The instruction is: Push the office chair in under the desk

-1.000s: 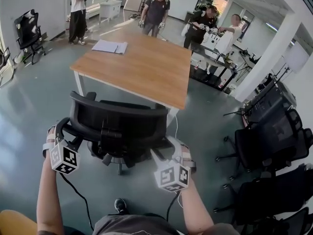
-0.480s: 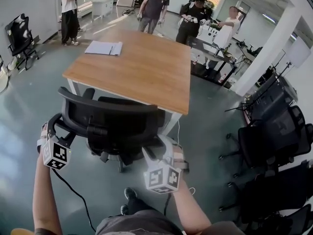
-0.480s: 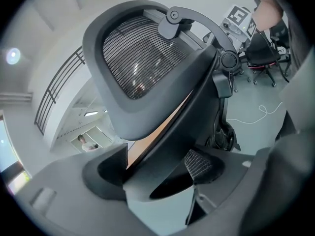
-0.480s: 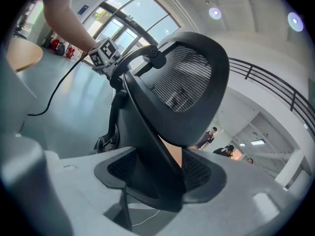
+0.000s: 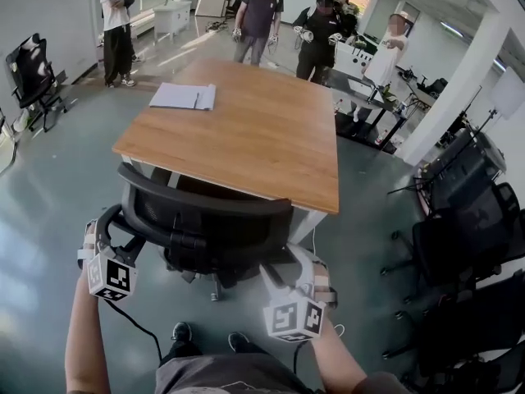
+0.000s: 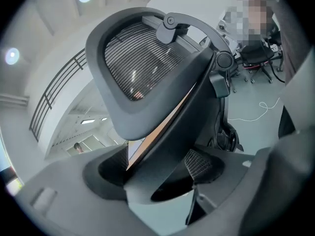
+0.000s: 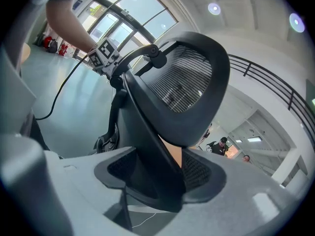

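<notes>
The black mesh-backed office chair point(image 5: 205, 224) stands at the near edge of the wooden desk point(image 5: 246, 130), its backrest top close to the desk's edge and its seat hidden beneath. My left gripper point(image 5: 125, 235) is shut on the backrest's left rim, and my right gripper point(image 5: 275, 263) is shut on its right rim. In the left gripper view the backrest point(image 6: 142, 63) rises above the left gripper point(image 6: 162, 181), its frame clamped between the jaws. In the right gripper view the backrest point(image 7: 187, 82) likewise runs down into the right gripper point(image 7: 157, 176).
A sheaf of papers point(image 5: 182, 96) lies at the desk's far left corner. Several people point(image 5: 261, 15) stand beyond the desk. Black chairs point(image 5: 467, 236) crowd the right side by a white column point(image 5: 459, 80). Another chair point(image 5: 29, 64) stands far left. A cable point(image 5: 131, 327) trails on the floor.
The chair has rolled forward toward the desk with both grippers still on its backrest. Its armrests and seat have gone under the desk's edge.
</notes>
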### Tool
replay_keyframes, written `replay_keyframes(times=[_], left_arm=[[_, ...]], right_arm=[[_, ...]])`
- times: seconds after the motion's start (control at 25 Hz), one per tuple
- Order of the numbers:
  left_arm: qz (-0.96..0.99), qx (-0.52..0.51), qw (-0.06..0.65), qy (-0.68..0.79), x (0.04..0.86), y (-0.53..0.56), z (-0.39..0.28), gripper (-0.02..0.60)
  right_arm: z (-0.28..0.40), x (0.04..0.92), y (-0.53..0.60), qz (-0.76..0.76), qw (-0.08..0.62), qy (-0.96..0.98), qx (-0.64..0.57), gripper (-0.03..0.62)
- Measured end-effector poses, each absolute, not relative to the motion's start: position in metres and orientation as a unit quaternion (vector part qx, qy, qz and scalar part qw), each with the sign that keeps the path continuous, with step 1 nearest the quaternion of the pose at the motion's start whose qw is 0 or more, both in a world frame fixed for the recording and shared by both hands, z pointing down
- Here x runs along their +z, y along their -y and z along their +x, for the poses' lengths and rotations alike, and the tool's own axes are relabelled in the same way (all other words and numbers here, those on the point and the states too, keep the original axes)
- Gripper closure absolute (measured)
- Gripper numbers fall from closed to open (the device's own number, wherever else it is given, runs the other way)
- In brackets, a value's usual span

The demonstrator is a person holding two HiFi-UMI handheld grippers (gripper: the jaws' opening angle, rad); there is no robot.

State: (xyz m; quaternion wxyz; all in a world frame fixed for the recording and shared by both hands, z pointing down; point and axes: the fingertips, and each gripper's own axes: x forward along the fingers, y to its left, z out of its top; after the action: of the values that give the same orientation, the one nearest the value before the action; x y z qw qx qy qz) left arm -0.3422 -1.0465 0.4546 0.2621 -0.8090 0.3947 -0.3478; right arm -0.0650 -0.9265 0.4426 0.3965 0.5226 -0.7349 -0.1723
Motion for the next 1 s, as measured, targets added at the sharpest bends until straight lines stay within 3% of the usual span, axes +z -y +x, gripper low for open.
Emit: replay_keyframes(times=[1.0], left_arm=[[-0.833, -0.313, 0.294, -0.349, 0.446, 1.193, -0.355, 0.197]], right_arm=[[-0.089, 0.441, 1.048, 0.573, 0.394, 0.697, -0.174, 0.316]])
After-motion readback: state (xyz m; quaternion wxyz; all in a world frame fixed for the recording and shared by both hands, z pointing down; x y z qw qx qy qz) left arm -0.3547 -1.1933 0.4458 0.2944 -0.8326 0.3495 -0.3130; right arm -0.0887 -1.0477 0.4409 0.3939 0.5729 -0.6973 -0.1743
